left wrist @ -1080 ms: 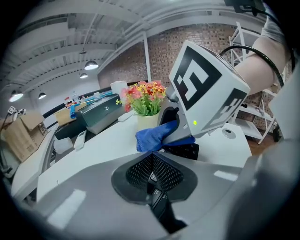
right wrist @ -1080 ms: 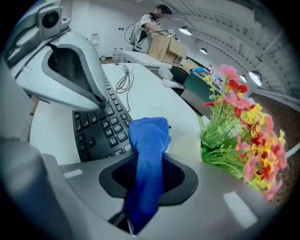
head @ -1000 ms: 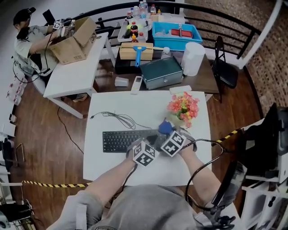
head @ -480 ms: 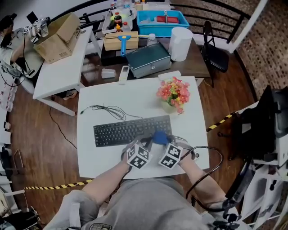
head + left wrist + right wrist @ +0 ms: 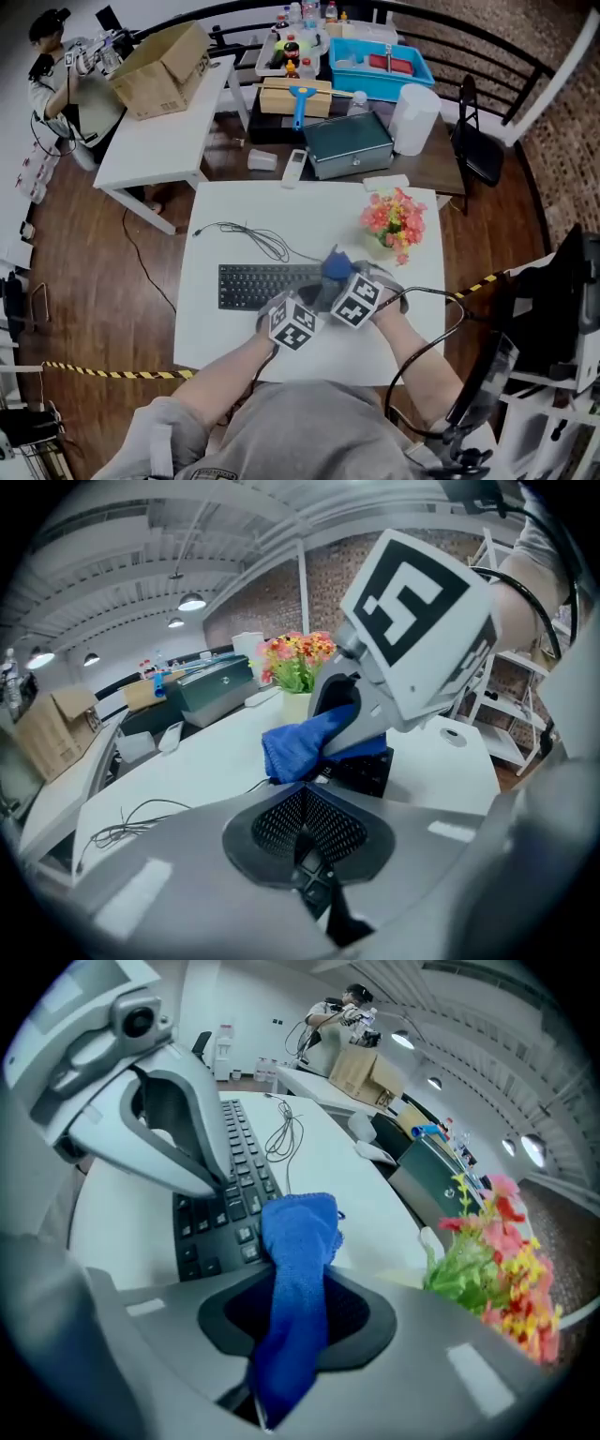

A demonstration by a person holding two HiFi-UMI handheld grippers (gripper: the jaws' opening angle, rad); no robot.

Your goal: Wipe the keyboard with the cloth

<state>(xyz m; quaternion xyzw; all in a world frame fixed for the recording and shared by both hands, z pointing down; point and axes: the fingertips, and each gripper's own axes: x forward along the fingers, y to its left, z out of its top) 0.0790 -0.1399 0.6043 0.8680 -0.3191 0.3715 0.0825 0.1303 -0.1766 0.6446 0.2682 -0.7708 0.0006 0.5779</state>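
Note:
The black keyboard (image 5: 253, 284) lies on the white table (image 5: 225, 347) in front of me. My right gripper (image 5: 336, 281) is shut on the blue cloth (image 5: 336, 266), which rests over the keyboard's right end. In the right gripper view the cloth (image 5: 298, 1241) runs out from between the pads onto the keys (image 5: 220, 1213). Just left of it, my left gripper (image 5: 302, 302) rests on the keyboard, its mesh pads (image 5: 323, 827) closed together with nothing between them. The left gripper view shows the cloth (image 5: 300, 747) under the right gripper's marker cube (image 5: 422, 621).
A vase of pink flowers (image 5: 396, 223) stands close to the right of the cloth. The keyboard's cable (image 5: 248, 239) loops behind it. Beyond the table are a metal box (image 5: 352, 145), a white roll (image 5: 415, 117) and a person (image 5: 56, 66) by a cardboard box (image 5: 169, 61).
The cloth slid from the keyboard's far right corner toward its near edge, then back to the far edge. Both grippers stayed close together.

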